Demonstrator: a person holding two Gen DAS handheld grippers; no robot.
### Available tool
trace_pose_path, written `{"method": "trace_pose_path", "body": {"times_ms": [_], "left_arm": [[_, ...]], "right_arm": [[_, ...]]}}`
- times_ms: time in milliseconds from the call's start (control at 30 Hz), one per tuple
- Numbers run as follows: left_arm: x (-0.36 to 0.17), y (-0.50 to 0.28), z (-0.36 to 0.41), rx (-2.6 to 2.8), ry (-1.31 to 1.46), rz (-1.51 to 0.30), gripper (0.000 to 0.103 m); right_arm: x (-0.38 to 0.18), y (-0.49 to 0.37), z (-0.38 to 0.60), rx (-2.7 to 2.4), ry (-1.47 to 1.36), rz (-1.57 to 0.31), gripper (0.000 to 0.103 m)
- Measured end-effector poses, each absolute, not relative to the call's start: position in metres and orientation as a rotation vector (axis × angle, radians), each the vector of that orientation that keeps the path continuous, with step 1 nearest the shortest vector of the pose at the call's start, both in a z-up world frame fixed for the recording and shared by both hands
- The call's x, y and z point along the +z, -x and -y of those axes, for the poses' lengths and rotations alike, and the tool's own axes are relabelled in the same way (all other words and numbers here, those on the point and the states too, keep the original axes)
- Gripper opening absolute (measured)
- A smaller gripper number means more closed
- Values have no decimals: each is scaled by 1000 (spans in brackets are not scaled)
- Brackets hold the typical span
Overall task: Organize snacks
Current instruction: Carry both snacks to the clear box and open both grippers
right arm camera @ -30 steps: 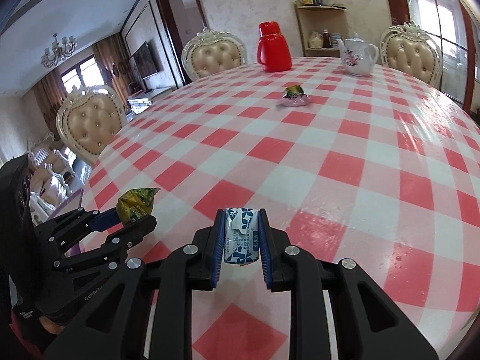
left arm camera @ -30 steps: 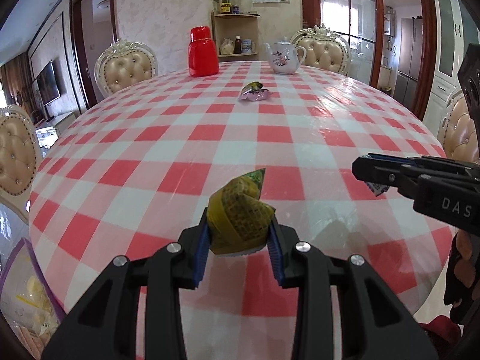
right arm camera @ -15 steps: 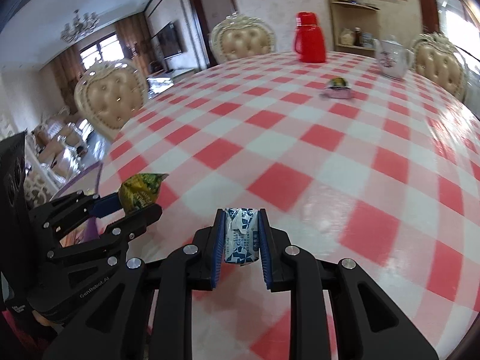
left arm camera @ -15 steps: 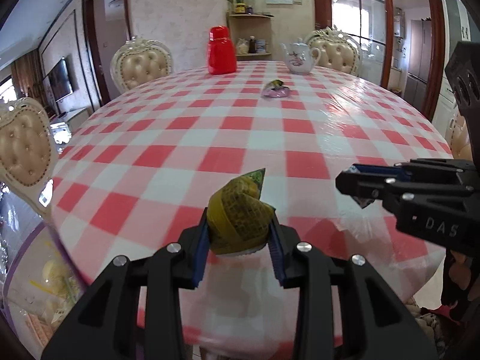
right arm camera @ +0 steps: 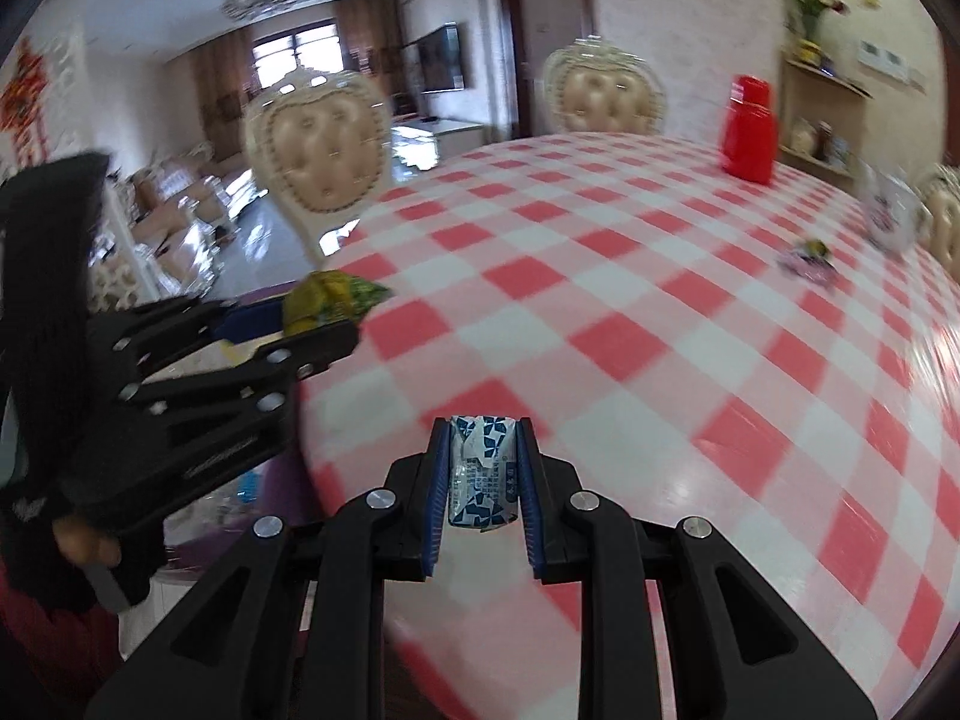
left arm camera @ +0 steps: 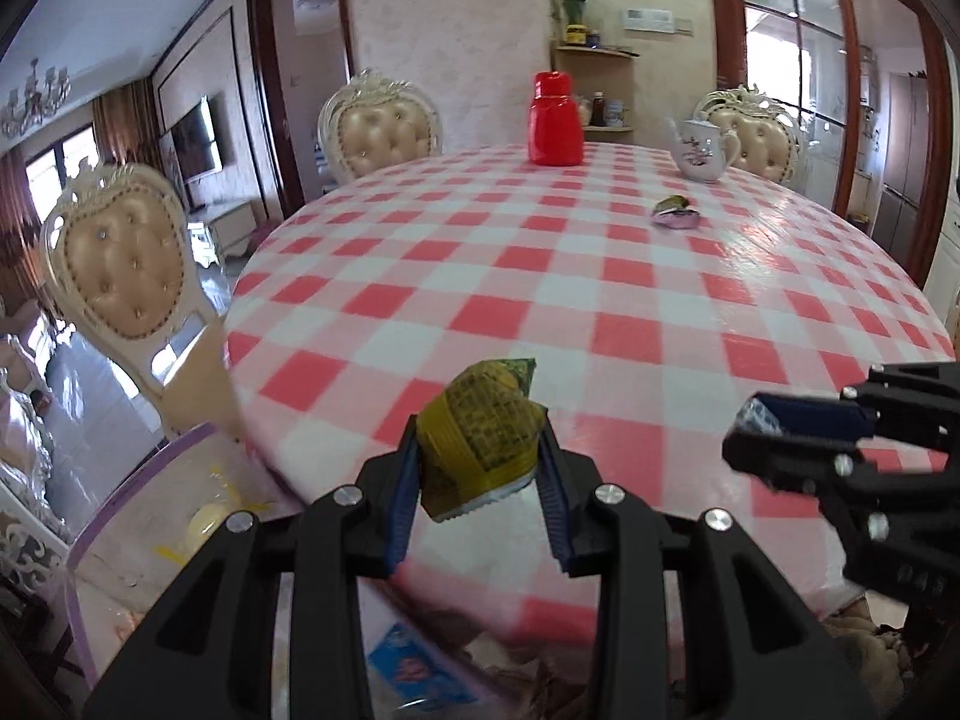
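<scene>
My left gripper [left arm camera: 480, 438] is shut on a yellow-green wrapped snack [left arm camera: 477, 429], held over the near left edge of the round table [left arm camera: 600, 276]. In the right wrist view the same gripper [right arm camera: 312, 324] and yellow-green snack [right arm camera: 327, 300] show at the left. My right gripper [right arm camera: 483, 462] is shut on a small blue-and-white wrapped snack [right arm camera: 483, 468] above the table's near edge; it appears as the right gripper [left arm camera: 762, 426] at the right of the left wrist view. One more wrapped snack [left arm camera: 675, 210] lies far off on the red-checked cloth.
A red jug [left arm camera: 555, 120] and a white teapot [left arm camera: 702, 147] stand at the far side. Padded chairs [left arm camera: 120, 270] ring the table. Below the table's left edge sits a clear purple-rimmed box [left arm camera: 150, 516] with packets in it.
Both grippers have swung left and back toward the table's near left edge, each keeping its snack. The purple-rimmed box has come further into view below.
</scene>
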State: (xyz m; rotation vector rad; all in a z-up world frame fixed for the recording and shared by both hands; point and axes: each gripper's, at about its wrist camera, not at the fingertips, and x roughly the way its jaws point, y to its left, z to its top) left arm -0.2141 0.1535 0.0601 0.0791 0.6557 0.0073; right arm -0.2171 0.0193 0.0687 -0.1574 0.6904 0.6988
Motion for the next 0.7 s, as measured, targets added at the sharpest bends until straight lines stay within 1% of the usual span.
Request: {"method": "trace_pose_path", "body": {"times_ms": [67, 233, 367, 633, 667, 700], "left_arm": [[66, 215, -170, -9, -52, -676, 37], [76, 223, -192, 59, -136, -683, 37], [73, 230, -212, 96, -167, -713, 37], [49, 241, -268, 131, -260, -881, 37], [48, 244, -273, 136, -263, -890, 41], [49, 247, -281, 147, -262, -900, 46]], "right_arm": [[70, 222, -37, 734, 187, -686, 22], [71, 235, -78, 852, 217, -698, 22], [72, 248, -106, 941, 249, -708, 22], [67, 275, -152, 1115, 296, -719, 22], [66, 278, -154, 1146, 284, -715, 23], [65, 279, -154, 1160, 271, -710, 26]]}}
